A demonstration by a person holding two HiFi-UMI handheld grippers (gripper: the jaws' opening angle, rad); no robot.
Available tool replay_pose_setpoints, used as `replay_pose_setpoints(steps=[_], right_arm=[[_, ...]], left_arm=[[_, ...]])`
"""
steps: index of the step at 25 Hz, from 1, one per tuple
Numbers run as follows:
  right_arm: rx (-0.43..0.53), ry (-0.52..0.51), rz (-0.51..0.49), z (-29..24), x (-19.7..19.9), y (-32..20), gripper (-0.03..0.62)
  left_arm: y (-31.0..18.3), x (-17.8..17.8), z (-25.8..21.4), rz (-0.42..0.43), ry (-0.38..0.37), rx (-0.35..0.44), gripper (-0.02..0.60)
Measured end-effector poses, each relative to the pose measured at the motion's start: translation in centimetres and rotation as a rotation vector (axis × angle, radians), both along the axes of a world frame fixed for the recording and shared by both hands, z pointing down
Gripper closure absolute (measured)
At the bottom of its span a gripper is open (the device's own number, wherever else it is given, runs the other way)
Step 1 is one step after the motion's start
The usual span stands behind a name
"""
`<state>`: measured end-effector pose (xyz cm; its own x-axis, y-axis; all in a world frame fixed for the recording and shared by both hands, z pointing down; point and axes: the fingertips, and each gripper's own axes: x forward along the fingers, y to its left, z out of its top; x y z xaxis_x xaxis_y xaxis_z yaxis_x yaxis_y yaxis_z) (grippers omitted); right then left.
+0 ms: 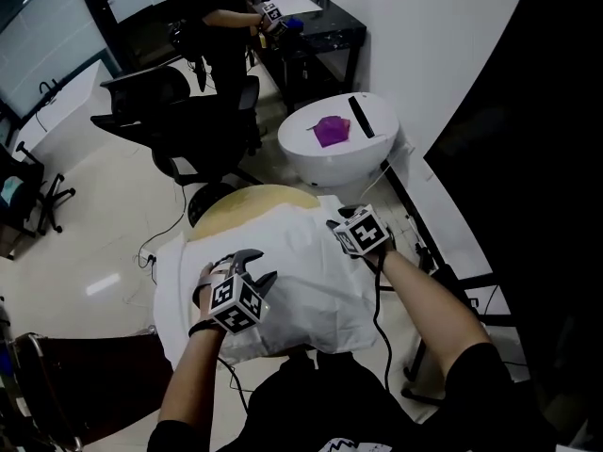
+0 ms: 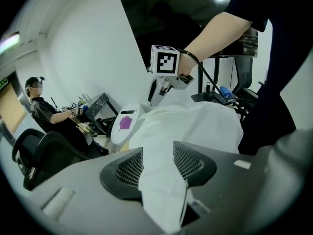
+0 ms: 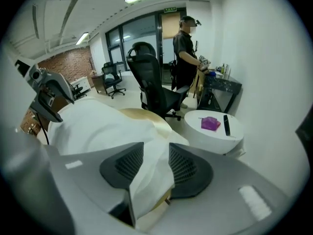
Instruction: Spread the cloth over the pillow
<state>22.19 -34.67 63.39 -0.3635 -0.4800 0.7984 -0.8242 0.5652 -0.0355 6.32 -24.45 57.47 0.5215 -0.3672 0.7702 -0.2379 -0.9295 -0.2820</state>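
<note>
A white cloth (image 1: 301,285) lies rumpled over a yellowish pillow (image 1: 252,200), whose far edge still shows bare. My left gripper (image 1: 252,264) is at the cloth's near left part, and a fold of cloth (image 2: 195,126) runs between its jaws (image 2: 157,163), pinched by both pads. My right gripper (image 1: 341,218) is at the cloth's far right corner. In the right gripper view a strip of cloth (image 3: 98,126) fills the gap between the jaws (image 3: 155,165) and touches both pads, with the pillow (image 3: 142,115) showing beyond. Each gripper also appears in the other's view: the right gripper (image 2: 155,98) and the left gripper (image 3: 49,94).
A round white side table (image 1: 377,149) beyond the pillow carries a purple object (image 1: 331,130) and a black remote (image 1: 361,117). A black office chair (image 1: 179,121) stands far left. A person (image 1: 221,17) works at a black desk (image 1: 325,28). A white wall runs along the right.
</note>
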Motion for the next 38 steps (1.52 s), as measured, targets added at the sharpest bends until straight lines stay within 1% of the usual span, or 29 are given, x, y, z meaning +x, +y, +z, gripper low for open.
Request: replay_pose_setpoints(steps=[5, 8, 9, 10, 11, 13, 16, 20, 30, 34, 38], right_arm=[[-0.071, 0.069, -0.011, 3.9, 0.4, -0.7, 0.419], [-0.114, 0.078, -0.005, 5.4, 0.5, -0.6, 0.422], [-0.119, 0.076, 0.001, 5.6, 0.5, -0.6, 0.433], [-0.116, 0.076, 0.008, 5.6, 0.6, -0.7, 0.451], [-0.109, 0.079, 0.015, 5.5, 0.7, -0.7, 0.485], [-0.089, 0.085, 0.029, 5.2, 1.2, -0.9, 0.581], [-0.07, 0.074, 0.057, 4.7, 2.2, -1.1, 0.583], [-0.042, 0.073, 0.101, 3.8, 4.7, -1.5, 0.583], [-0.004, 0.1, 0.231, 4.9, 13.6, -2.4, 0.583], [0.005, 0.057, 0.234, 6.0, 14.5, -2.8, 0.583], [0.003, 0.051, 0.22, 7.4, 14.3, -3.3, 0.583]], left_arm=[[-0.7, 0.5, 2.0, 0.0, -0.044, -0.031, 0.397], [-0.9, 0.2, 3.0, -0.003, -0.063, -0.051, 0.399], [-0.9, 0.1, 3.3, -0.004, -0.068, -0.059, 0.398], [-0.8, 0.0, 3.6, -0.004, -0.071, -0.066, 0.398], [-0.8, -0.1, 3.9, -0.005, -0.073, -0.073, 0.397], [-0.7, -0.2, 4.2, -0.009, -0.073, -0.083, 0.398], [-0.7, -0.3, 4.4, -0.012, -0.073, -0.089, 0.399], [-0.7, -0.3, 4.4, -0.01, -0.082, -0.087, 0.399], [-0.3, -0.4, 5.0, -0.023, -0.11, -0.098, 0.399], [-0.5, -0.4, 5.1, -0.038, -0.111, -0.096, 0.4], [-0.6, -0.3, 5.2, -0.046, -0.119, -0.095, 0.4]])
